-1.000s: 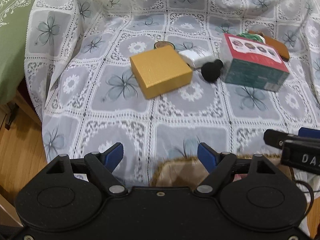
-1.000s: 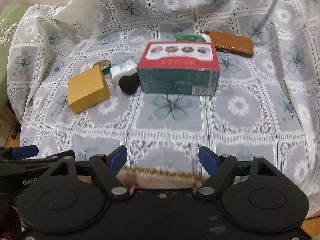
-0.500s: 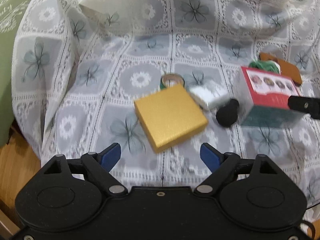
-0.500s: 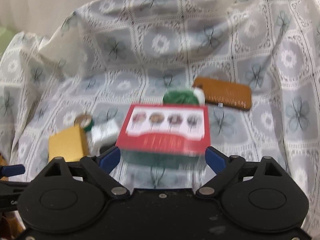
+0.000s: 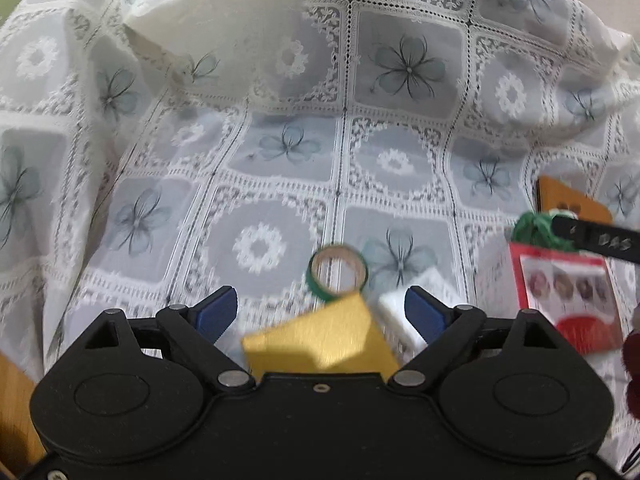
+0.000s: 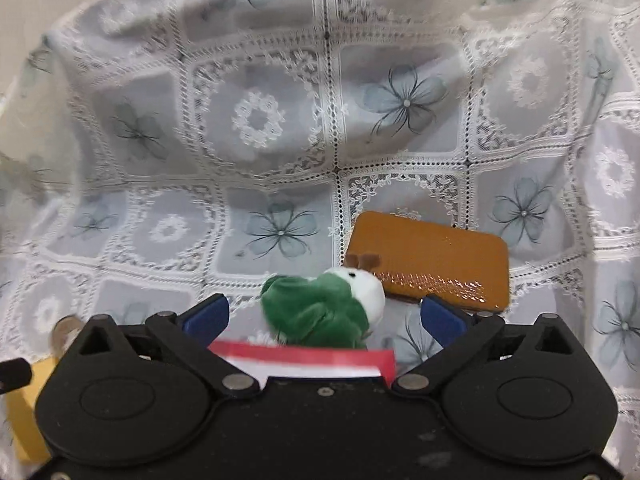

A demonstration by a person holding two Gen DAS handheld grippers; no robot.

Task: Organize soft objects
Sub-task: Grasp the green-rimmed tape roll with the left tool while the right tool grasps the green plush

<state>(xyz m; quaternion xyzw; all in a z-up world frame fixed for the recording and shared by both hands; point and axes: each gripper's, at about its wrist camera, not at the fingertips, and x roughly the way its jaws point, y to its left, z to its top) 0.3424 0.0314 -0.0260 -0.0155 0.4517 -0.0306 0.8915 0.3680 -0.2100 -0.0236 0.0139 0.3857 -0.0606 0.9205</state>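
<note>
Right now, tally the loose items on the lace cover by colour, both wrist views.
Gold/yellow: 1, gold box
Red: 1, red-topped box
Green: 2, tape roll, green-and-white plush toy
White: 1, white packet, partly hidden
Brown/orange: 1, flat case
Total: 6. A dark red shape at the left view's right edge is too cut off to count.

The gold box [image 5: 320, 340] is blurred and half hidden; the red box [image 6: 304, 362] is mostly hidden.
</note>
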